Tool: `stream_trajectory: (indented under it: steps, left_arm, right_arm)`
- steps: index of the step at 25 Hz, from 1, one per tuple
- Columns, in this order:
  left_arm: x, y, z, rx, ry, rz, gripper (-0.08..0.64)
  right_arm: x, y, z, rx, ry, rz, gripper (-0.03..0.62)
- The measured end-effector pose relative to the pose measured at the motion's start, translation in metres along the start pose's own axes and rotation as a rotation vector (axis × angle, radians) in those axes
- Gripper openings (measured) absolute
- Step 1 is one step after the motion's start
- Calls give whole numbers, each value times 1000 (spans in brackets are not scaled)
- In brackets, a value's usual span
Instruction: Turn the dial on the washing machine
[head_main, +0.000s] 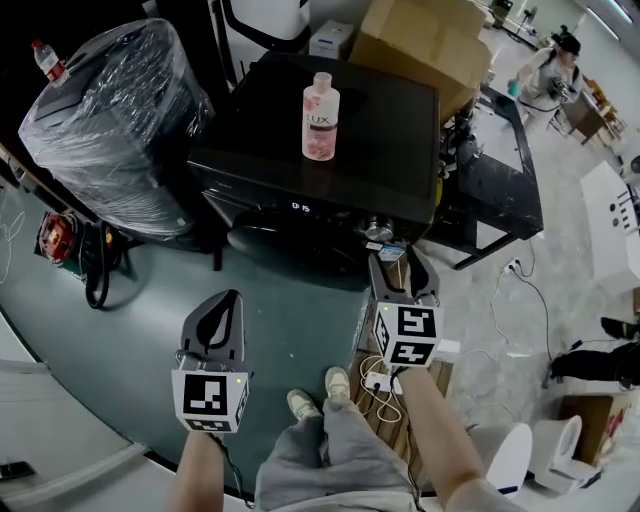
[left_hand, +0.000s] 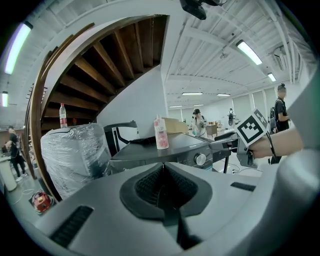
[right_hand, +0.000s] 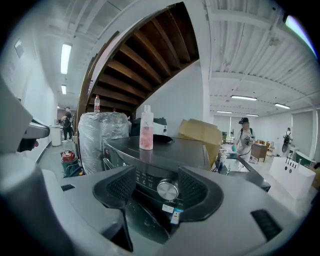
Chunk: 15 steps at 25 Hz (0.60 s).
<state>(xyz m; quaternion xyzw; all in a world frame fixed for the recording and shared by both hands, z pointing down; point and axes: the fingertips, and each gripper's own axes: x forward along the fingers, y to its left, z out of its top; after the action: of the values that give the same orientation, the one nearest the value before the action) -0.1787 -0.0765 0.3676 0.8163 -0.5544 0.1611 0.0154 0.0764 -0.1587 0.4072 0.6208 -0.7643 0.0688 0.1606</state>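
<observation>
Now the dial (right_hand: 167, 189) sits on the front control panel of the dark washing machine (head_main: 320, 150), near the right end of the panel and to the right of the small lit display (head_main: 300, 207). A pink bottle (head_main: 320, 117) stands upright on the flat top of the machine, well apart from the dial.

The right hand-held gripper (right_hand: 157, 172) has its jaws wide apart and holds nothing. In the right gripper view the dial appears in the gap between the two pads, but it lies beyond them and is not touched. The left hand-held gripper (left_hand: 162, 165) has its jaws closed together with nothing between them. It hangs low in front of the machine, away from the panel.

The dial looks like a round knob with a smooth, shiny metal face. I judge it to be stiff and hard, so the pads cannot press into it, and the smooth surface may let them slip. It is fixed to the panel and should only rotate, probably in small clicks. The heavy machine will not shift under the turning force. The best place to take hold is the outer rim, with one pad on each opposite side and the hand-held gripper pointing straight along the axis of the dial.
</observation>
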Motion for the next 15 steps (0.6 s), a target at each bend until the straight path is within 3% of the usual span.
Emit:
stream_trajectory:
  steps: [15]
  left_arm:
    - [112, 4, -52, 3, 55, -44, 20]
  right_arm:
    - [92, -23, -66, 108, 67, -86, 299]
